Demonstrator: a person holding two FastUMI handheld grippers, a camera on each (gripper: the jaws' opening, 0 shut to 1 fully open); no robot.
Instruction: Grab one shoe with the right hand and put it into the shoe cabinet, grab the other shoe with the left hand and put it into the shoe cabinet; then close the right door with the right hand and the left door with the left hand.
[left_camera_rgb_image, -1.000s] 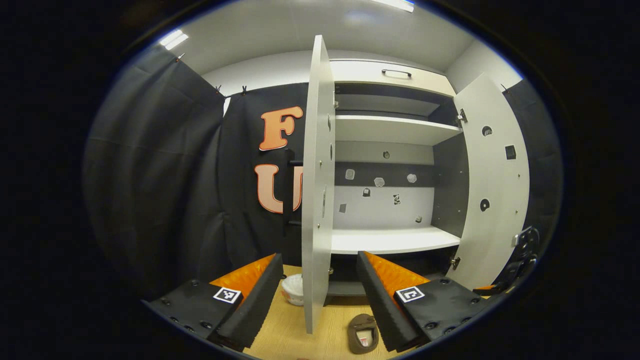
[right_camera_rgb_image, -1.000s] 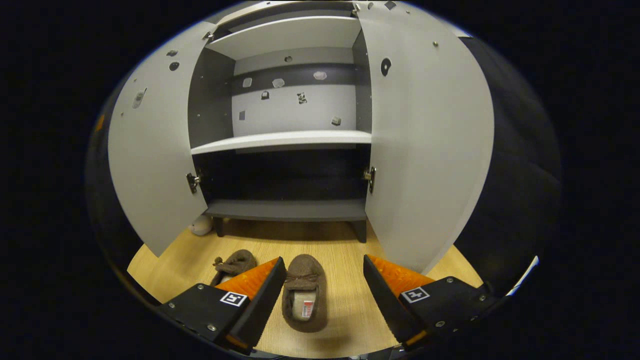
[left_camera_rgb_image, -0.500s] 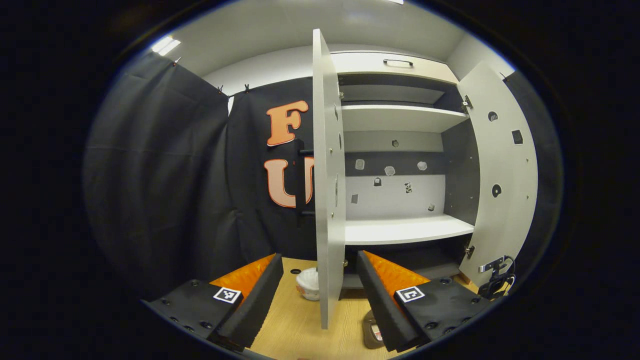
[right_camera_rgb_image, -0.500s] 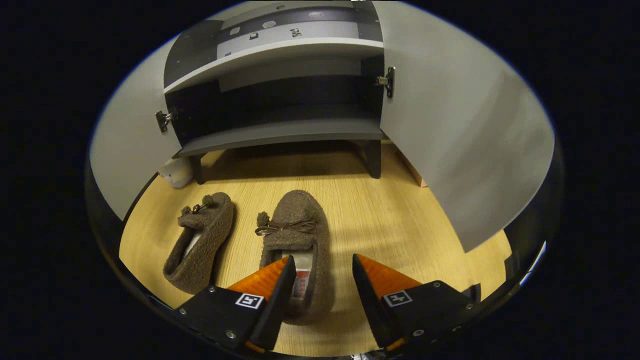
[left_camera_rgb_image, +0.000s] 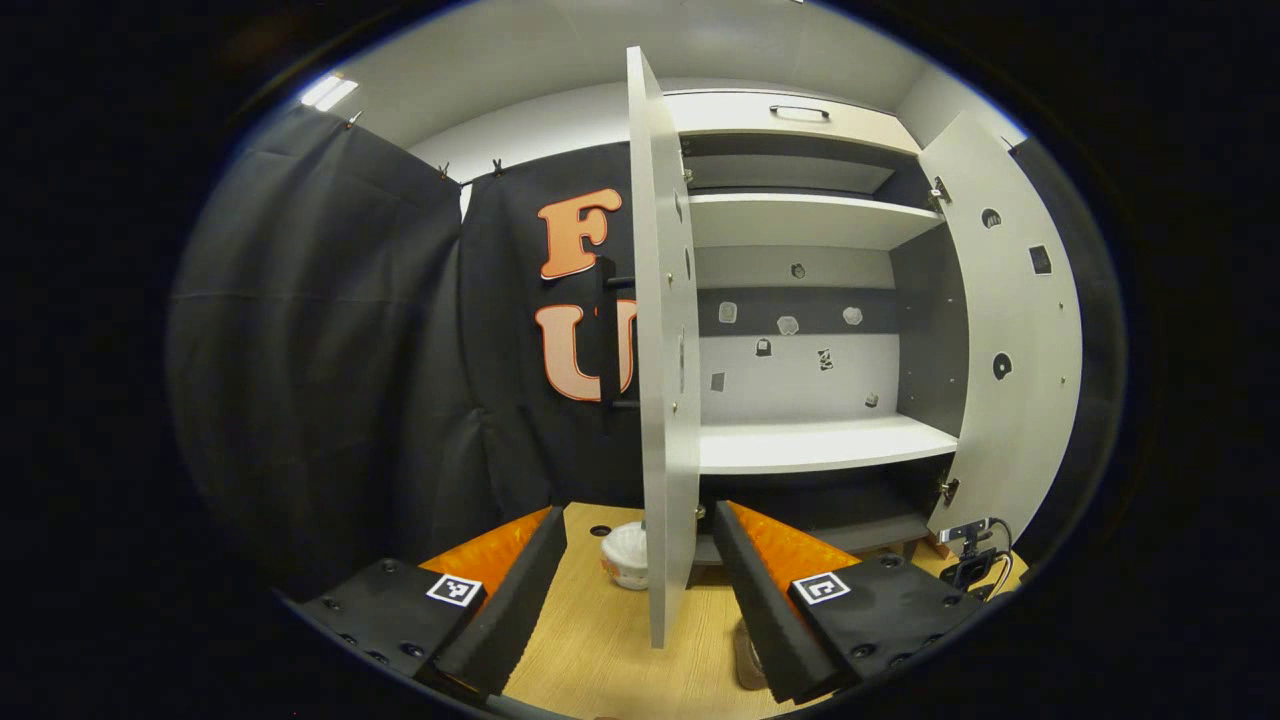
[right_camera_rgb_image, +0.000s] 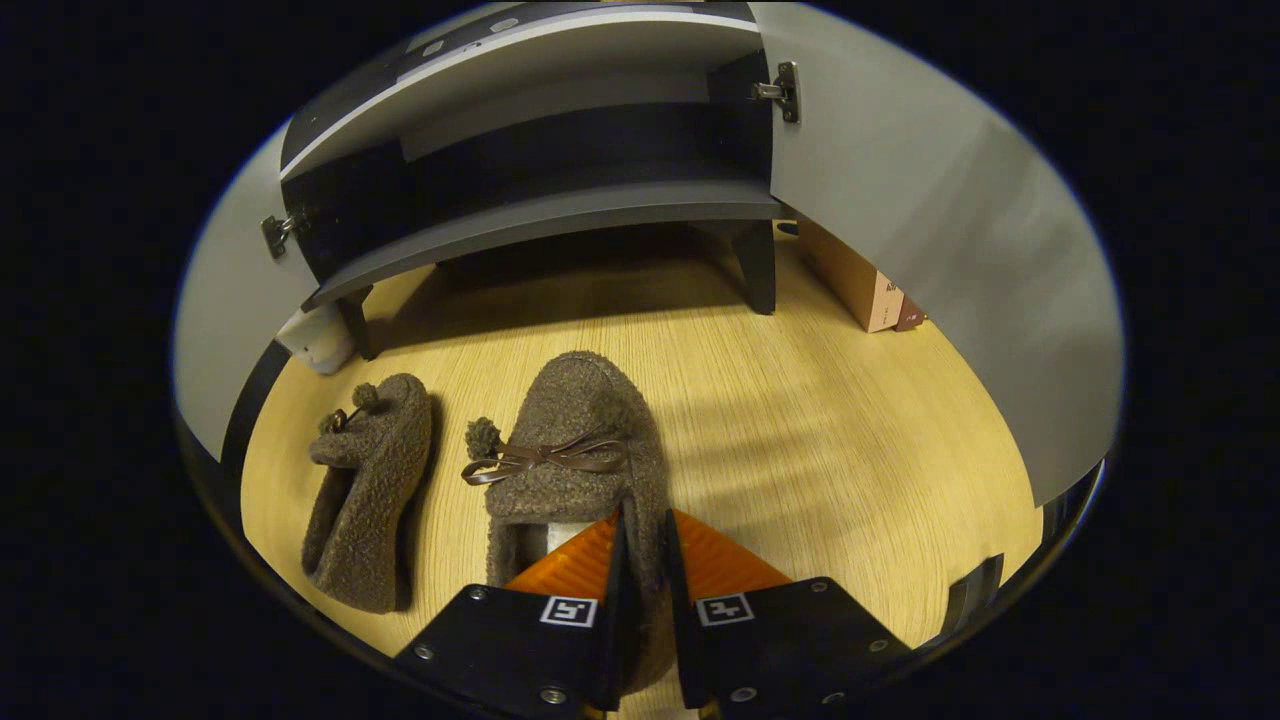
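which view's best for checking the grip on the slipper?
Right gripper view: the right gripper is closed on the side wall of the slipper, whole top visible. Left gripper view catches just a brown sliver of a slipper behind its own finger.

Left gripper (left_camera_rgb_image: 640, 560) agape, right gripper (right_camera_rgb_image: 643, 560) seemingly clamped.

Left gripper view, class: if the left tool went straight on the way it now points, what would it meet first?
Probably the edge of the open left cabinet door, which stands edge-on between the fingers of the open left tool. Depth is hard to judge; the white object on the floor lies lower, beside that line.
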